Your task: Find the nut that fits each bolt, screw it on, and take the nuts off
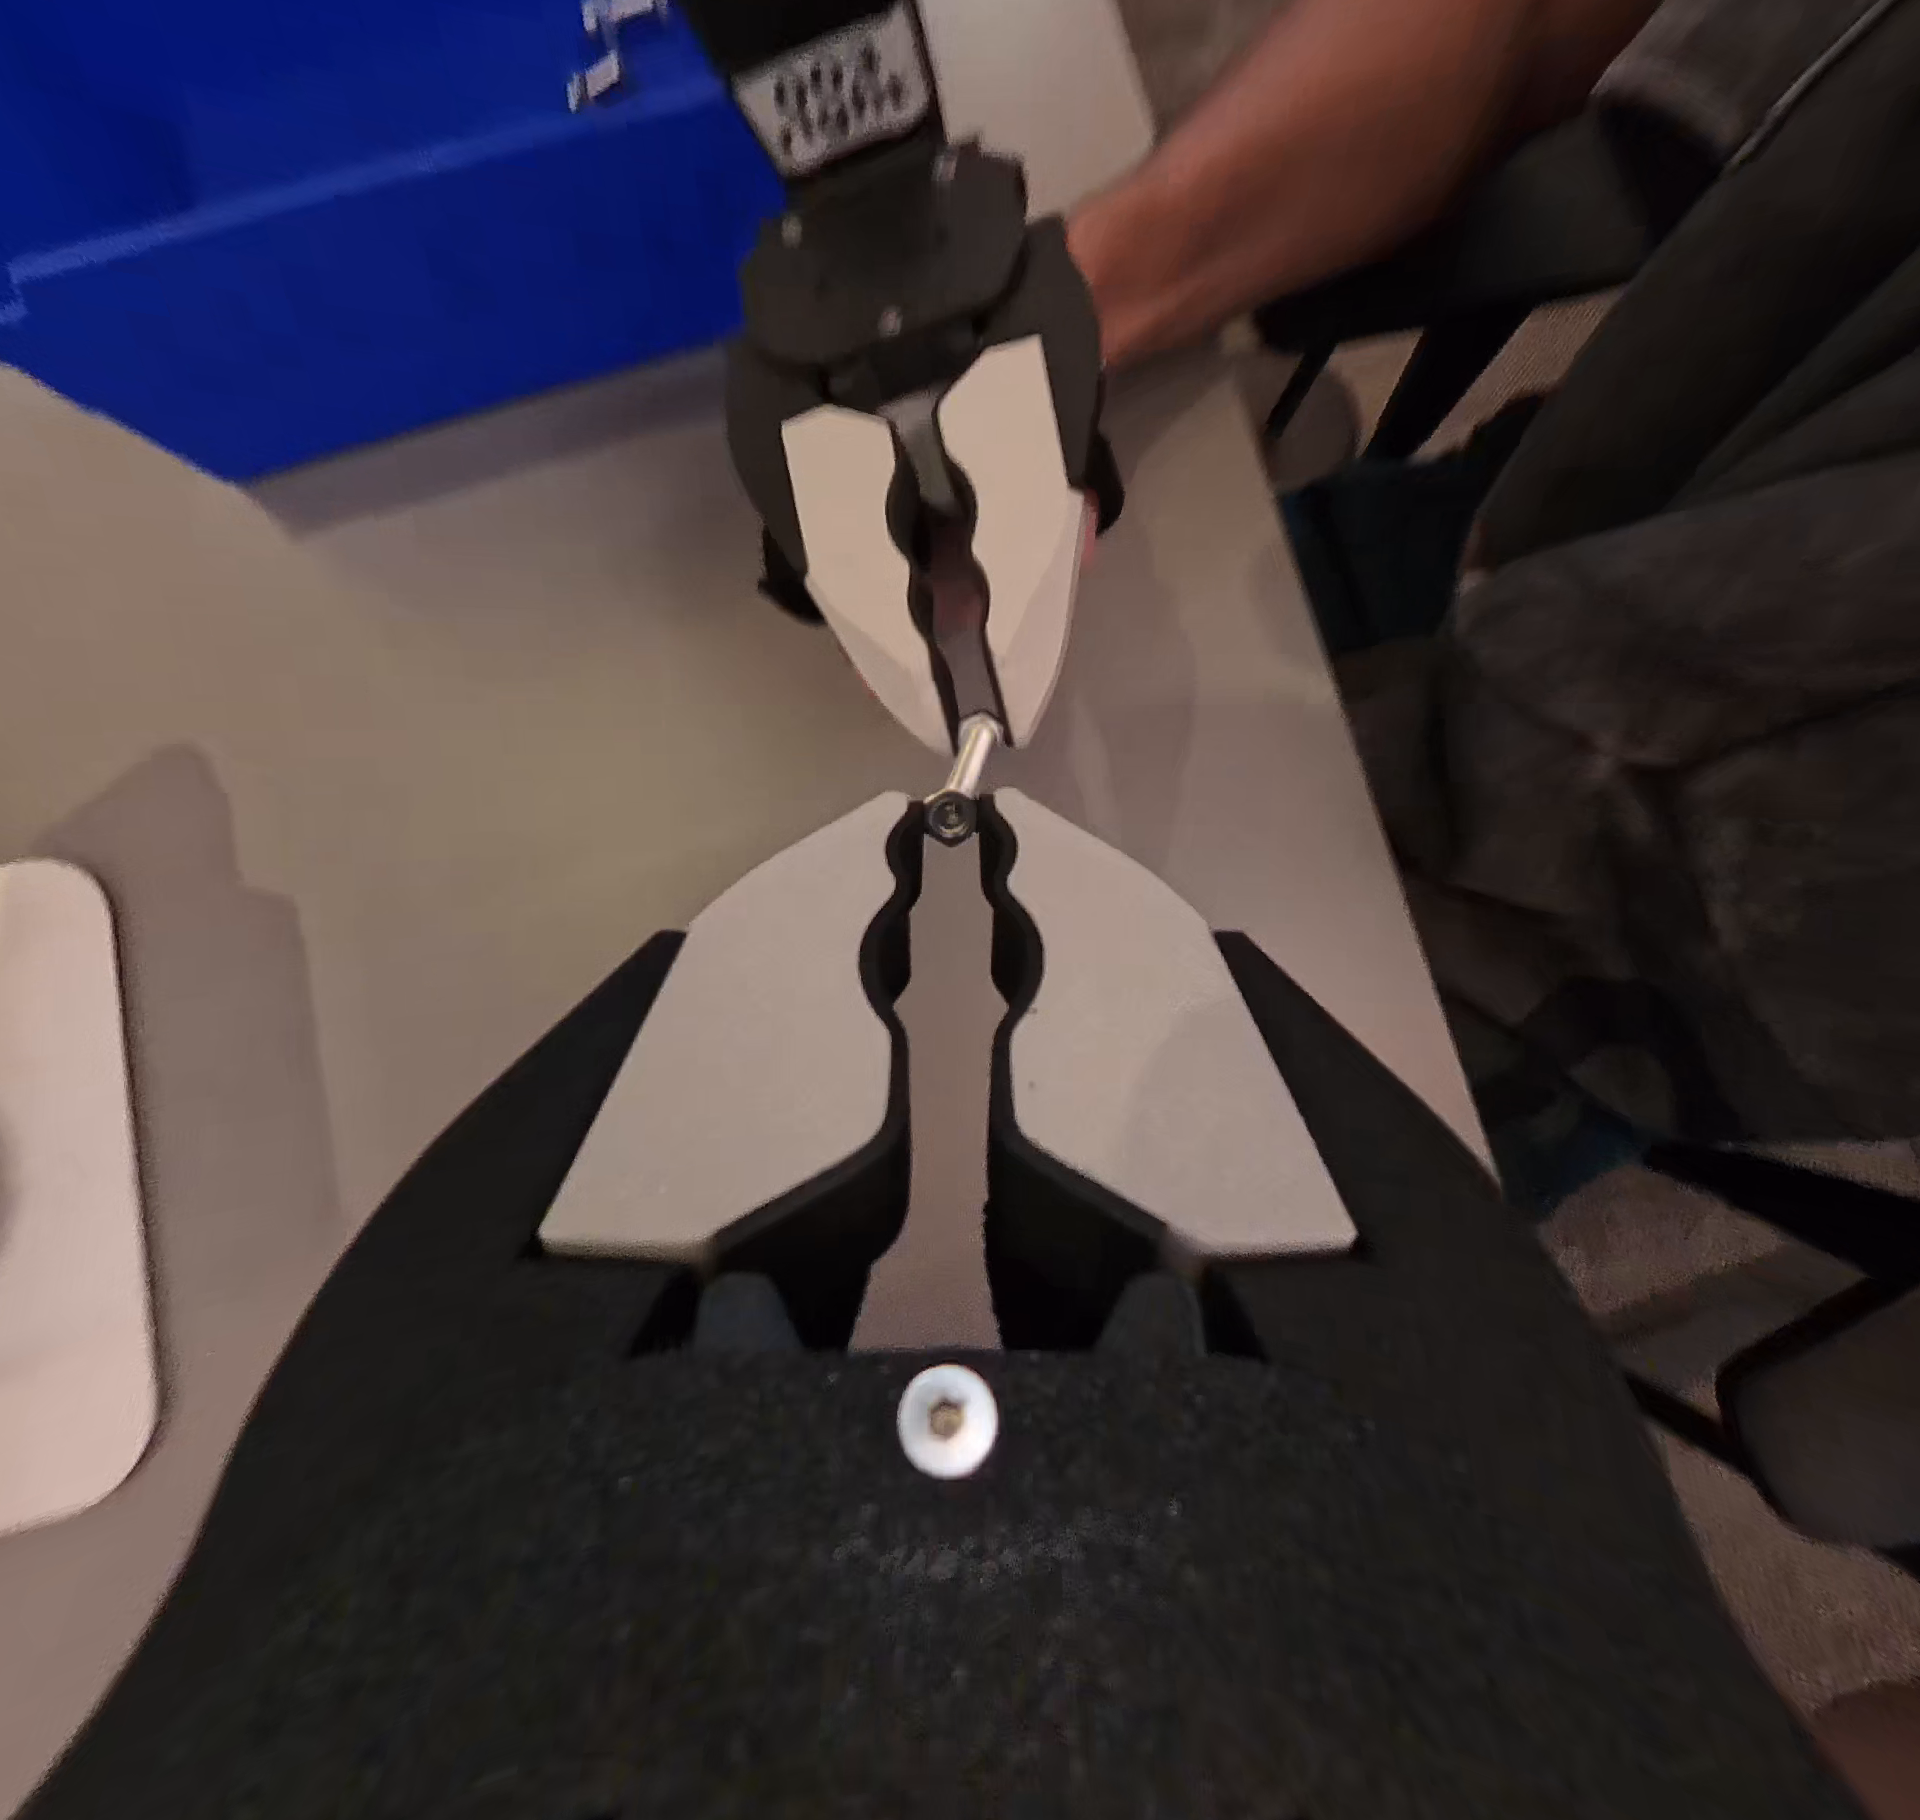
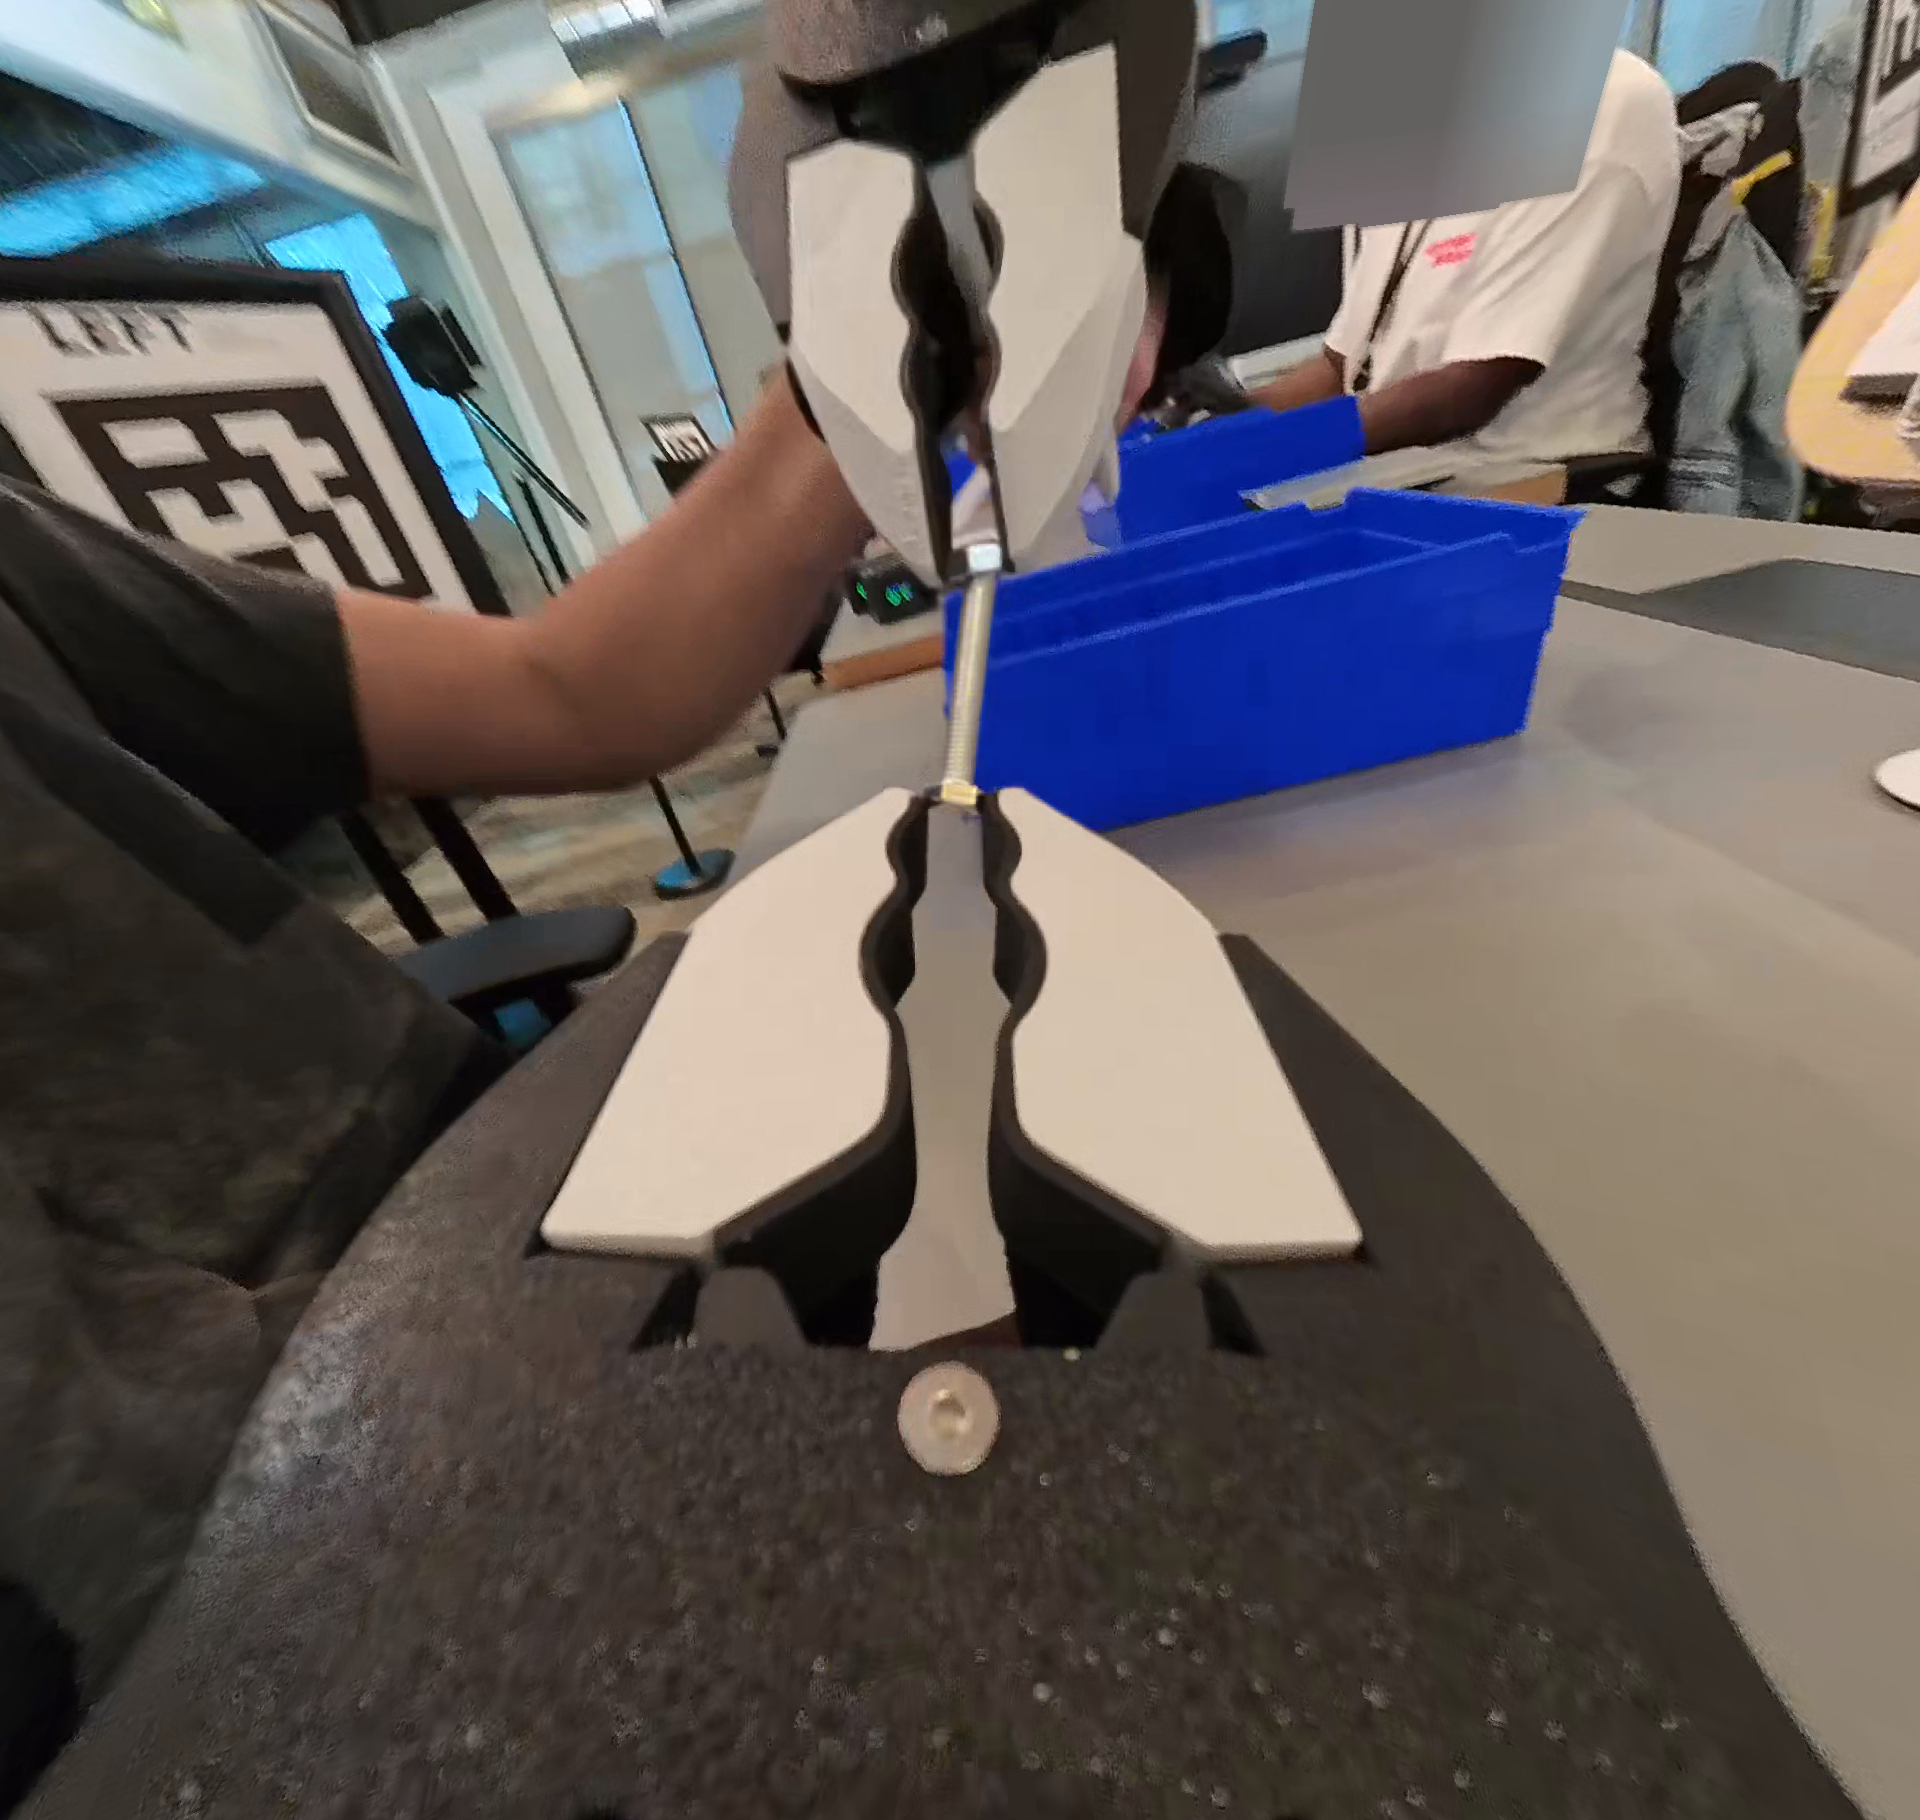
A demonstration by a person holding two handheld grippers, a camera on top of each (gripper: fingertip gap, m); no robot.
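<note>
Steel bolt (image 2: 966,679) spans both claws, left (image 1: 948,820) pinching its head (blurred), right (image 2: 958,794) its nut (image 2: 957,791).

A slim silver bolt (image 2: 968,679) with a threaded shank spans the gap between the two tools, off the table. A small hex nut (image 2: 957,791) sits at one end, pinched at the right tool's tips; the other end (image 1: 950,820) sits between the left tool's tips
</note>
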